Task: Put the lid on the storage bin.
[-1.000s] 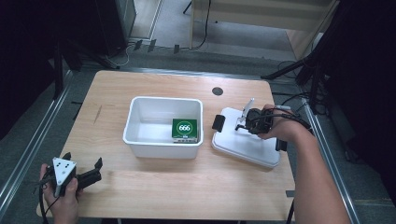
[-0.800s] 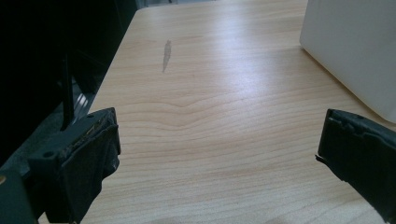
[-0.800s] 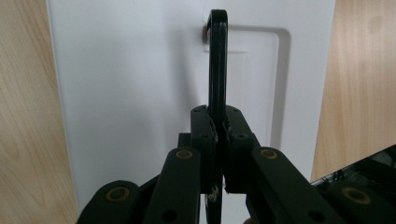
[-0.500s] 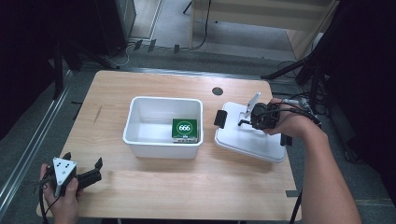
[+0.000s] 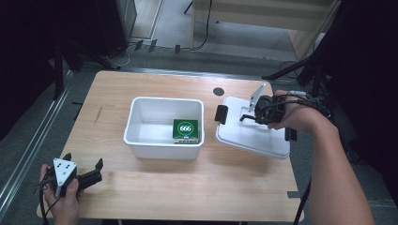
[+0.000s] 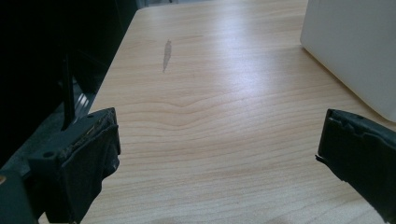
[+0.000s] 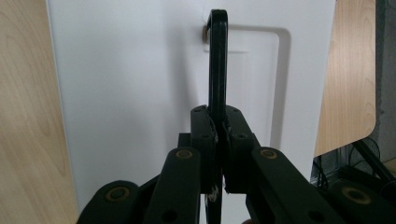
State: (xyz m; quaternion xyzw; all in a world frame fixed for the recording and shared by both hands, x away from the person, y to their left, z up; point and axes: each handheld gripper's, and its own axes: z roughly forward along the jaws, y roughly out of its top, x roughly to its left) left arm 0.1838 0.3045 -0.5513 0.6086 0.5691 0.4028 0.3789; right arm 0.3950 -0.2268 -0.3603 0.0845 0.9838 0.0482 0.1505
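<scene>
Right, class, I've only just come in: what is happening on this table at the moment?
A person works at a wooden table with a gripper in each hand. The right gripper is shut on the black handle of a white lid, which tilts with one edge raised. Beside it stands an open white bin with a green packet inside. The left gripper rests open near the table's front corner, holding nothing.

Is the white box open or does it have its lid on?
Open. The white box has no top; its lid hangs beside it from the right gripper.
</scene>
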